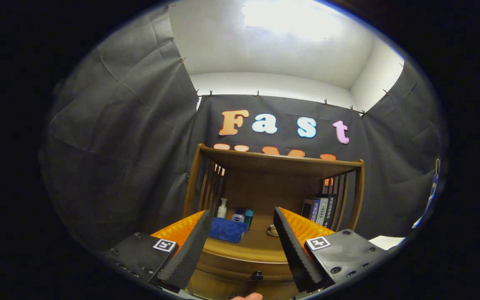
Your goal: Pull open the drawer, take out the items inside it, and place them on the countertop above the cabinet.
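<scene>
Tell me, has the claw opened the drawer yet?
Not yet. The drawer looks shut, its dark handle untouched. The claw is open and empty, facing the cabinet. A blue cloth lies on the countertop. Pulling, emptying and placing are all left.

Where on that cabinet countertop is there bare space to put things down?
Open gripper faces the countertop. Bare wood lies in the middle front, between the blue cloth and small cup. Crowded: bottles behind the cloth, books at the far right.

Cloth (226,230) on countertop (261,248), bottles (238,215) behind, books (320,210) right; drawer (244,273) probably below.
</scene>
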### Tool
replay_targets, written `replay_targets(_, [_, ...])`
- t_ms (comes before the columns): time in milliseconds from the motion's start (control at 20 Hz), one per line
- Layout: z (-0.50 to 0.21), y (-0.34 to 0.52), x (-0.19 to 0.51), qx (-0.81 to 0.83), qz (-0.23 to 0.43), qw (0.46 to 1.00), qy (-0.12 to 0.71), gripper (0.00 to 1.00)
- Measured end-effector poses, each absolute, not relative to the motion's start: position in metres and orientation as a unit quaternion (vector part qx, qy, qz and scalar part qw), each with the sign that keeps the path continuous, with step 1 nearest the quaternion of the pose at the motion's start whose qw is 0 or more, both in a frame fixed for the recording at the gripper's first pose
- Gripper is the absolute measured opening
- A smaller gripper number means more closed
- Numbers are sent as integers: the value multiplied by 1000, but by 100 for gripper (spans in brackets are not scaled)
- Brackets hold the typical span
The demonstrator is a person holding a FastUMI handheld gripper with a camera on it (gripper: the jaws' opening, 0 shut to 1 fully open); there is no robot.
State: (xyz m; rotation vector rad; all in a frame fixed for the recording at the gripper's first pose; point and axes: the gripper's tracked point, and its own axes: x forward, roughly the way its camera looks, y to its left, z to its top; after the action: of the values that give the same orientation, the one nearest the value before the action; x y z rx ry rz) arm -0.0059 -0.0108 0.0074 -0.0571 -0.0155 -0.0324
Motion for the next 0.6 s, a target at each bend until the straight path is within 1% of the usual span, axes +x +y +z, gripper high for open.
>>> replay_targets(600, [-1,-8,3,-41,-8,999,-14,98])
